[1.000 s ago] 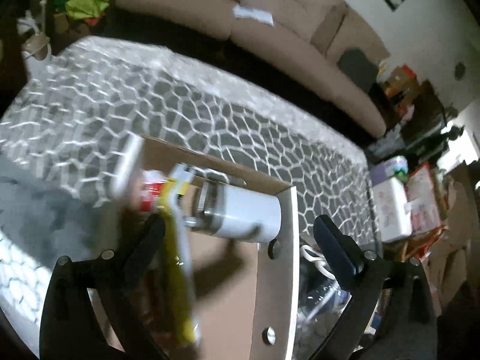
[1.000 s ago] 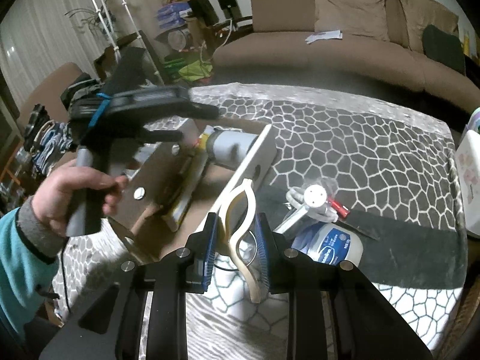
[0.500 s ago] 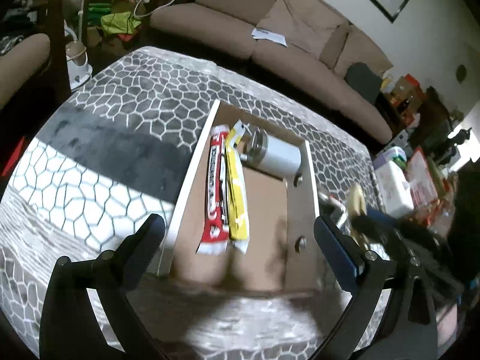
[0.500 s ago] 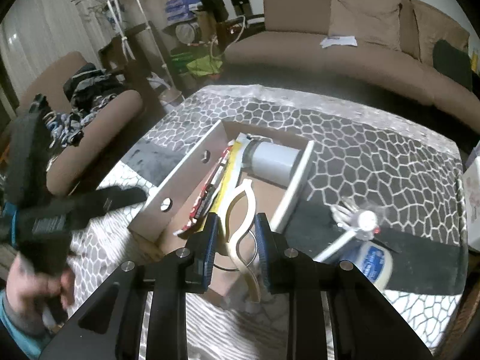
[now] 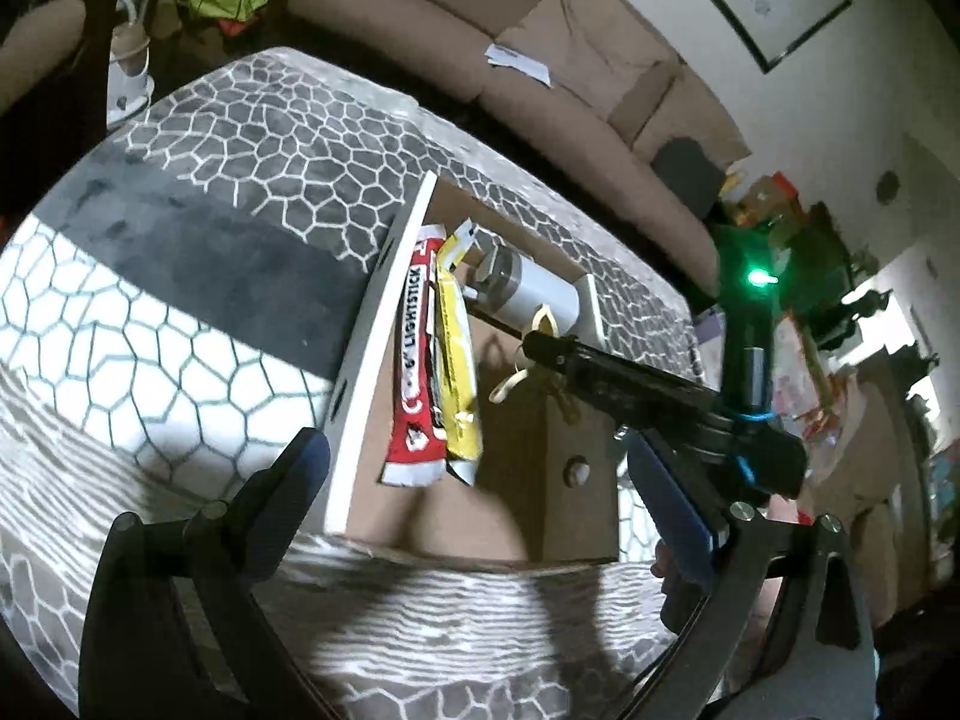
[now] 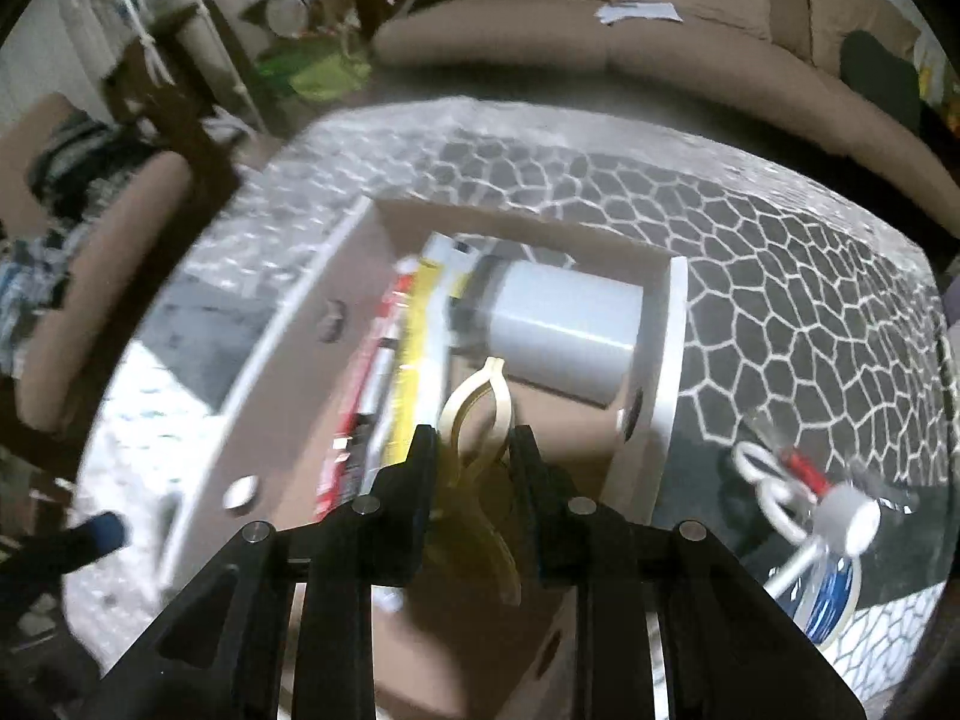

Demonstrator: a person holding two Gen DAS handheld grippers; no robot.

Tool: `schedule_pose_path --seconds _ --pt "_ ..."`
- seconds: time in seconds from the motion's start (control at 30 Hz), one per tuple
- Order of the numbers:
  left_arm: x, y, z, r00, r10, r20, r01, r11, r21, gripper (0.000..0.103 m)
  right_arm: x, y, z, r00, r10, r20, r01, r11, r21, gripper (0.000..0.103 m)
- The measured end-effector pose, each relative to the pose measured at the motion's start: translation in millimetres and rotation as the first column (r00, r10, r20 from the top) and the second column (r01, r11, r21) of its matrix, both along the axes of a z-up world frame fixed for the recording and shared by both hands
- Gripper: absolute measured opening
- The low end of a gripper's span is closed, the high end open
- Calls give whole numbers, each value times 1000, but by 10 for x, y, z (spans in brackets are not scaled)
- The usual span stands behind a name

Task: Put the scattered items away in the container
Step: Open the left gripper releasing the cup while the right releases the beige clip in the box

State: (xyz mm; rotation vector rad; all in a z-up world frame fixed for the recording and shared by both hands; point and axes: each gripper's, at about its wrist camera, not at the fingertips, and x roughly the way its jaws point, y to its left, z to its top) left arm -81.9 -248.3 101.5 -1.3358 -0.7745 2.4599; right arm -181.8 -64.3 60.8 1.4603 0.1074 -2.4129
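Observation:
A shallow wooden tray (image 5: 366, 324) (image 6: 672, 324) lies on the patterned table. In it are a red lightstick packet (image 5: 414, 360) (image 6: 372, 396), a yellow packet (image 5: 456, 360) (image 6: 414, 348) and a white cylinder (image 5: 534, 294) (image 6: 564, 330). My right gripper (image 6: 473, 450) is shut on cream plastic tongs (image 6: 480, 402) and holds them over the tray; it also shows in the left wrist view (image 5: 543, 348). My left gripper (image 5: 474, 474) is open and empty, at the tray's near end.
Right of the tray on the table lie white scissors handles (image 6: 762, 480), a red-tipped item (image 6: 807, 471) and a blue-and-white bottle (image 6: 834, 594). A brown sofa (image 6: 630, 42) stands behind the table, an armchair (image 6: 102, 252) at left.
My left gripper has let go of the packets and drawn back from the tray. My right gripper has carried the tongs left and forward, from beside the tray to over it.

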Motion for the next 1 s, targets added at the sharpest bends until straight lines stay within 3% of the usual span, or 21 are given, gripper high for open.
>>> schedule_pose_path --seconds 0.4,0.67,0.87,1.0 --pt "-111 70 -86 1000 -24 2 24 998 50 100 -65 -133 -231 999 41 -11 -40 989 143 25" --pt "-147 116 -114 1000 -27 9 27 997 67 100 -48 -147 -219 999 50 -17 -47 989 143 26" --pt "-159 85 -88 1000 -22 4 21 997 71 100 24 -75 -65 997 48 -53 -42 994 102 40" --pt "-149 81 -73 1000 -21 1 21 998 62 100 119 -81 46 995 76 -70 -69 992 101 55"
